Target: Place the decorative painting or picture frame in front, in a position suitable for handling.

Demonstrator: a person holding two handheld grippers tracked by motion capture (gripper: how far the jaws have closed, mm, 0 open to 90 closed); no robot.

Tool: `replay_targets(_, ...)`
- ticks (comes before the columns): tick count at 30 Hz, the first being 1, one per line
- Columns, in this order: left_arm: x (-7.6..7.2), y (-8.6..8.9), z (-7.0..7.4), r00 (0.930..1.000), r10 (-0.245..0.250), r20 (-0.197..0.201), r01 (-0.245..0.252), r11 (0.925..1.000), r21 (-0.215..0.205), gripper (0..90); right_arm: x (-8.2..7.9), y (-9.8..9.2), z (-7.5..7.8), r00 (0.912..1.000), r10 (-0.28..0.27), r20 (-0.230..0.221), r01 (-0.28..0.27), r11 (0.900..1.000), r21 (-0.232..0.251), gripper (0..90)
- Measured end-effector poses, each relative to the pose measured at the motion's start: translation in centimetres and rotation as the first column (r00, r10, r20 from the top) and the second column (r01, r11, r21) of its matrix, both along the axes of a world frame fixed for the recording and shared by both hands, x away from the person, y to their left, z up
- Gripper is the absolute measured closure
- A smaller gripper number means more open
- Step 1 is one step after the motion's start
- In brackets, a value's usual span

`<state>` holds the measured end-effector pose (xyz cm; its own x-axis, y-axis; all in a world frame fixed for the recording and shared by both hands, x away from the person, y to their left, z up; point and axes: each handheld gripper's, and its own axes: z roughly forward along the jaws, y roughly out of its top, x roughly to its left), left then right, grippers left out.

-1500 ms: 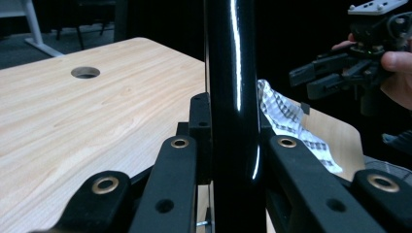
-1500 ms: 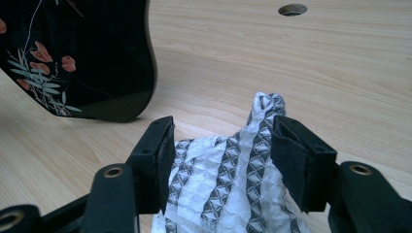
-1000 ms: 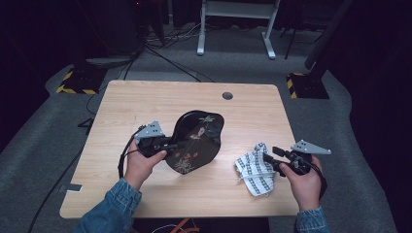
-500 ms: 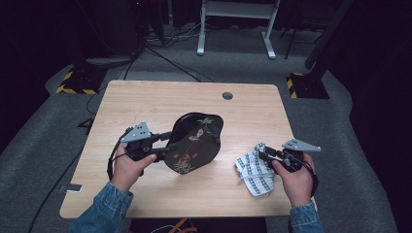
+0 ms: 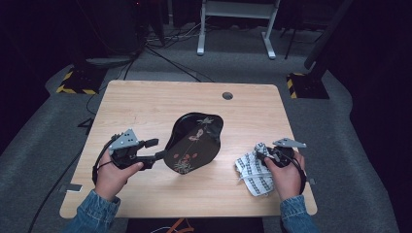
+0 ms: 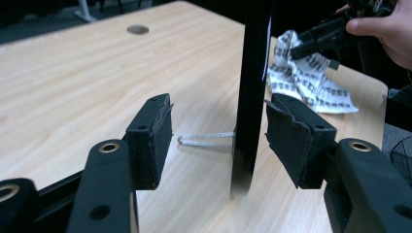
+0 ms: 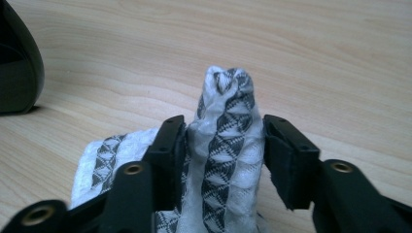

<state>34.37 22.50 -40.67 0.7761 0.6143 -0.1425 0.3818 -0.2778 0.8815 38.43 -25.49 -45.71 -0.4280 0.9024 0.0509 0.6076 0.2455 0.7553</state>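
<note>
High view: wooden table [image 5: 145, 107] with a black plate [image 5: 194, 142] standing on edge near the middle, tilted, floral print on its face. Left gripper [image 5: 154, 149] sits just left of the plate, jaws pointing at its lower left rim. Right gripper [image 5: 262, 154] is at the right side of the table, over a patterned cloth [image 5: 252, 171] that lies crumpled near the right front edge, well apart from the plate. Person's denim sleeves come in from the bottom. Round hole [image 5: 227, 95] in the tabletop behind the plate.

Left gripper view: plate [image 6: 252, 87] seen edge-on, upright between the 2 jaws. The jaws have just been opening; a wide gap on the left side, a narrow gap on the right, so the pads do not press on the rim. A thin wire stand [image 6: 204, 140] pokes out from the plate's back and lies on the table. Cloth [image 6: 311, 82] and the right gripper [image 6: 303, 46] farther off at the upper right.

Right gripper view: a bunched ridge of the cloth [image 7: 226, 141] stands up between the 2 jaws. Jaws have just opened slightly; left pad touches the fabric, right pad shows a sliver of gap, so a firm hold isn't clear. Plate edge [image 7: 17, 68] at the far left.
</note>
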Motion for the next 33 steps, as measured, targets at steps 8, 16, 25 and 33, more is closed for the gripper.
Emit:
replay_targets(8, -0.2, -0.8, -2.2, 0.9986, -0.033, -0.04, 0.036, 0.9978, 0.056, 42.7, -0.1, -0.2, 0.3, 0.9992, 0.031, -0.026, -0.03, 0.998, 0.054, 84.7)
replay_targets(16, 0.4, -2.3, -3.9, 0.9987, -0.029, -0.041, 0.03, 0.9993, 0.021, 43.7, -0.5, -0.8, 1.4, 0.9994, 0.026, 0.022, -0.027, 0.996, 0.084, 86.0)
replay_targets(25, 0.9, -4.2, -4.4, 0.9993, -0.004, 0.037, 0.004, 1.0, 0.002, 50.7, -0.9, 0.3, 2.9, 0.9944, 0.09, 0.056, -0.095, 0.989, 0.111, 86.0)
replay_targets(33, 1.1, -4.0, -4.1, 0.9965, -0.083, 0.006, 0.083, 0.9964, -0.015, 76.5, -1.0, 1.8, 6.0, 0.9843, 0.141, 0.107, -0.153, 0.982, 0.115, 86.1)
